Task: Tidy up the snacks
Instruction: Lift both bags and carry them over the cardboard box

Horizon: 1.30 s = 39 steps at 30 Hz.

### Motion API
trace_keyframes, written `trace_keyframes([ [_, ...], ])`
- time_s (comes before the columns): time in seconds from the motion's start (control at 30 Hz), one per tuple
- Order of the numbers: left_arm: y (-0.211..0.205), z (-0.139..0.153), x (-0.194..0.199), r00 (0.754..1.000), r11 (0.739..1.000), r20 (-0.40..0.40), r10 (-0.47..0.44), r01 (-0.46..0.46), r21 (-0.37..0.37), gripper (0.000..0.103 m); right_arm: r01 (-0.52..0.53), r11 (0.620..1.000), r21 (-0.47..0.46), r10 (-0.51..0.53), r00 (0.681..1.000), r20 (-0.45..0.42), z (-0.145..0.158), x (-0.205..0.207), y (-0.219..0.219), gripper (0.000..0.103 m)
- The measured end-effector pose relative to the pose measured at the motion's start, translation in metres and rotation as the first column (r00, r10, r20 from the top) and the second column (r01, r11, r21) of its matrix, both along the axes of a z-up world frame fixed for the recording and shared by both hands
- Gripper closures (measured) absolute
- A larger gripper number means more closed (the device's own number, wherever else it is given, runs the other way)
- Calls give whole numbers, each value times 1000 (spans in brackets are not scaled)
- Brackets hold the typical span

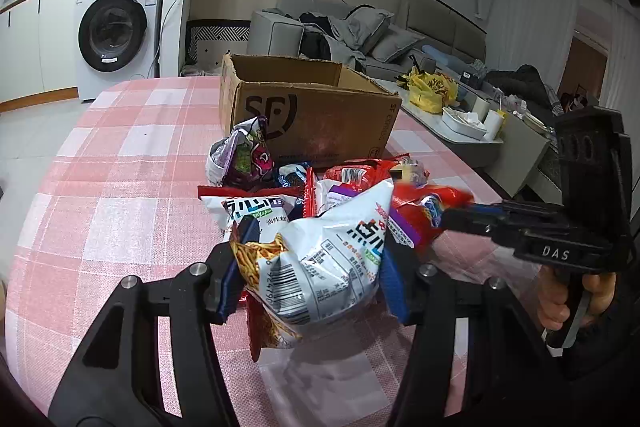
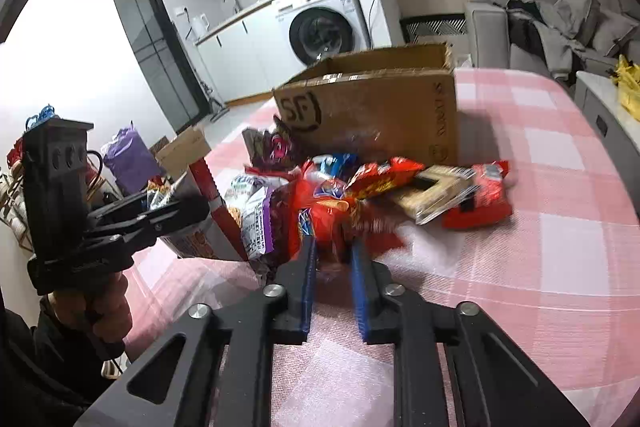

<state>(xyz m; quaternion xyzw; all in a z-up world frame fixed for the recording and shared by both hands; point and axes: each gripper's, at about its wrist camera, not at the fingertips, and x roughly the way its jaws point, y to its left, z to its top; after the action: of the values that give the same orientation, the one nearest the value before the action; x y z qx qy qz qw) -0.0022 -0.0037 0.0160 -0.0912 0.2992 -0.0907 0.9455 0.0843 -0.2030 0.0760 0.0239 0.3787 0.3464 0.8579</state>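
A pile of snack bags (image 1: 320,187) lies on the pink checked tablecloth in front of an open SF cardboard box (image 1: 308,115). My left gripper (image 1: 316,267) is shut on a white snack bag with a barcode (image 1: 320,267), held a little above the cloth. My right gripper (image 2: 332,251) is shut on a red snack bag (image 2: 324,215) at the pile's near edge; it shows from the side in the left wrist view (image 1: 452,215). The box (image 2: 372,111) stands behind the pile. The left gripper shows at the left of the right wrist view (image 2: 180,207).
The table (image 1: 120,167) carries the pink checked cloth. More snacks, a red packet (image 2: 480,199) and a beige packet (image 2: 436,191), lie right of the pile. A washing machine (image 1: 116,31) and a sofa (image 1: 360,31) stand beyond. A low table with a yellow bag (image 1: 432,91) is at right.
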Motion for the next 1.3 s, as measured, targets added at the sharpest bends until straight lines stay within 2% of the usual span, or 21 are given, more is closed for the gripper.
trace_keyframes([
  [0.17, -2, 2, -1, 1000, 1000, 6, -6, 6, -3, 49, 6, 998, -59, -6, 1000, 1, -4, -3, -1, 99],
  [0.23, -3, 3, -2, 1000, 1000, 5, -7, 7, 2, 49, 6, 997, -72, -6, 1000, 0, -7, -3, -1, 89],
  [0.3, -3, 2, -2, 1000, 1000, 0, -9, 9, 1, 49, 5, 997, -83, -5, 1000, 1, -10, -1, 1, 51],
  [0.4, -2, 1, 0, 1000, 1000, -3, -8, 8, 2, 49, 22, 997, -76, -22, 1000, -3, -14, 7, 3, 28],
  [0.43, -2, 1, -1, 1000, 1000, -3, -6, 6, -1, 49, 32, 996, -82, -34, 999, -24, -18, 12, 5, 28],
  [0.6, -1, 1, 3, 1000, 1000, -7, -7, 7, -5, 49, 15, 996, -93, -27, 990, -135, -37, 40, 22, 27],
  [0.67, -1, 2, 4, 1000, 1000, -6, -10, 10, -2, 49, 17, 994, -106, -34, 988, -152, -43, 47, 28, 28],
  [0.73, -2, 3, 5, 1000, 1000, -7, -14, 14, -2, 49, 14, 992, -122, -32, 989, -146, -48, 49, 32, 45],
  [0.77, -2, 4, 6, 1000, 1000, -6, -15, 15, 0, 49, -2, 993, -117, -16, 989, -150, -50, 49, 34, 59],
  [0.8, -2, 5, 6, 1000, 1000, -4, -15, 15, 1, 49, -9, 994, -106, -8, 988, -155, -50, 49, 34, 66],
  [0.87, -3, 6, 6, 1000, 1000, -2, -18, 18, 0, 49, -12, 997, -78, 0, 989, -151, -49, 46, 30, 71],
  [1.13, 0, 17, 3, 1000, 1000, 23, -16, 16, -19, 49, 3, 1000, -12, -4, 996, -92, -34, 28, 8, 81],
  [1.3, 2, 23, 0, 999, 1000, 33, -11, 12, -28, 49, 14, 1000, 10, -14, 998, -68, -27, 21, 2, 82],
])
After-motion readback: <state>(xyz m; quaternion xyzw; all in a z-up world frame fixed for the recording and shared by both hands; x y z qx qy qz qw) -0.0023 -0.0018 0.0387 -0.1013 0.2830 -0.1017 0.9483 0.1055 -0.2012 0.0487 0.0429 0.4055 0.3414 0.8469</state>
